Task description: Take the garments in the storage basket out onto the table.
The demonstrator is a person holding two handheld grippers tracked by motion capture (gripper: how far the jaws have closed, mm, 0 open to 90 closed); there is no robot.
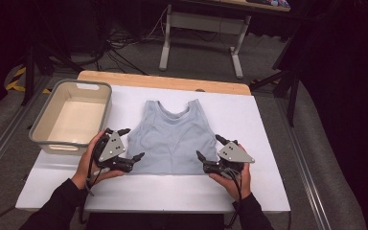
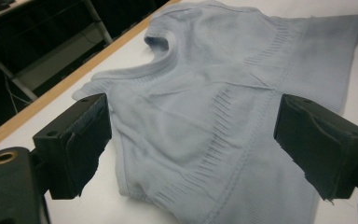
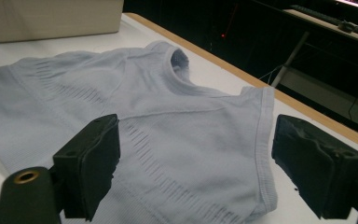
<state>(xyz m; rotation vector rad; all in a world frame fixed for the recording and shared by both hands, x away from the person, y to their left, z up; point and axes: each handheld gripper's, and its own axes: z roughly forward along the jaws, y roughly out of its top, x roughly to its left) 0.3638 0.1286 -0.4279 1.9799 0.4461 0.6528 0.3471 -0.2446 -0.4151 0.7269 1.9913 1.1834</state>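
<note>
A light blue sleeveless top (image 1: 171,138) lies flat on the white table (image 1: 139,191), neckline away from me. My left gripper (image 1: 130,143) stands open at the top's left edge, near the bottom corner, jaws spread wide. In the left gripper view the top (image 2: 223,107) spreads out between the two black jaws. My right gripper (image 1: 210,147) is open at the top's right edge, near the other bottom corner. The right gripper view has the top (image 3: 135,121) lying under the gap, its side hem between the jaws. Neither gripper holds any cloth.
A grey-rimmed beige tub (image 1: 72,115) stands empty at the table's left, just beyond my left hand; its wall (image 3: 51,18) appears in the right gripper view. A wooden strip (image 1: 163,81) runs along the far table edge. Table legs and cables stand behind.
</note>
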